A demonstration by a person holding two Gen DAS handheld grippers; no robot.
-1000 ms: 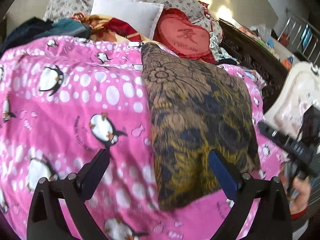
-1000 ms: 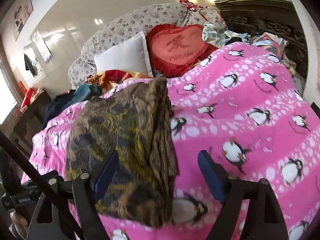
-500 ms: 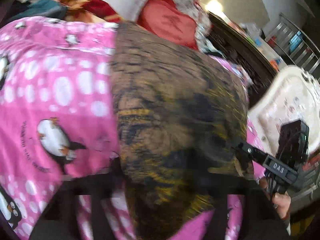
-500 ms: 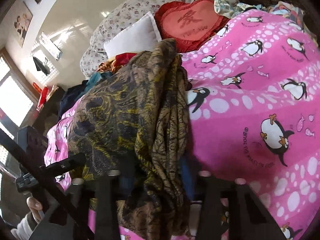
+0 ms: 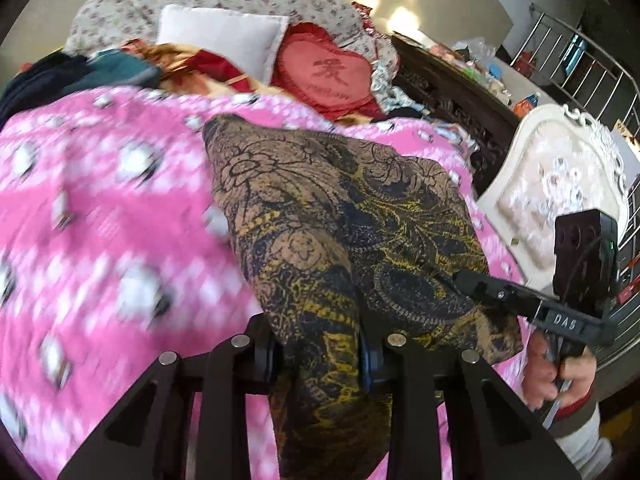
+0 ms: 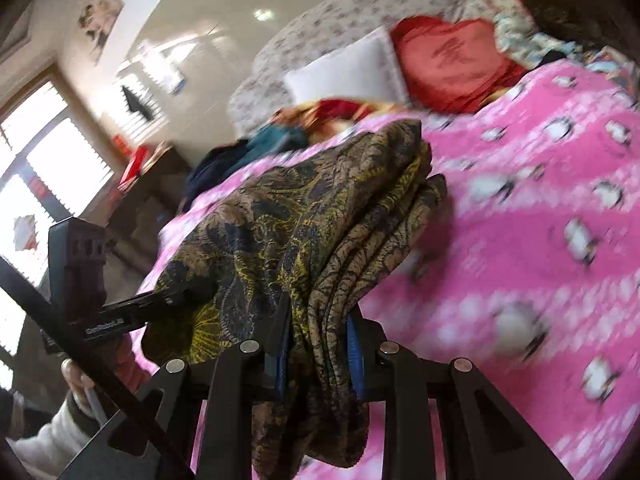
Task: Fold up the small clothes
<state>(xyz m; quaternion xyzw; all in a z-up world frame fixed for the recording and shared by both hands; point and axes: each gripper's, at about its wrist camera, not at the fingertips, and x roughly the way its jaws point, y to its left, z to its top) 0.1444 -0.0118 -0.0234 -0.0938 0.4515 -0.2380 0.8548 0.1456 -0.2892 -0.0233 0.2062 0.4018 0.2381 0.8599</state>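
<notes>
Brown patterned garment lies folded on the pink penguin blanket; left gripper and right gripper each clench its near edge

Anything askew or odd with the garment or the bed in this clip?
Nothing looks damaged or spilled. The brown patterned garment lies partly folded on the pink penguin blanket, its near edge bunched unevenly where the left gripper and right gripper each pinch it. Loose clothes are heaped near the pillows.
</notes>
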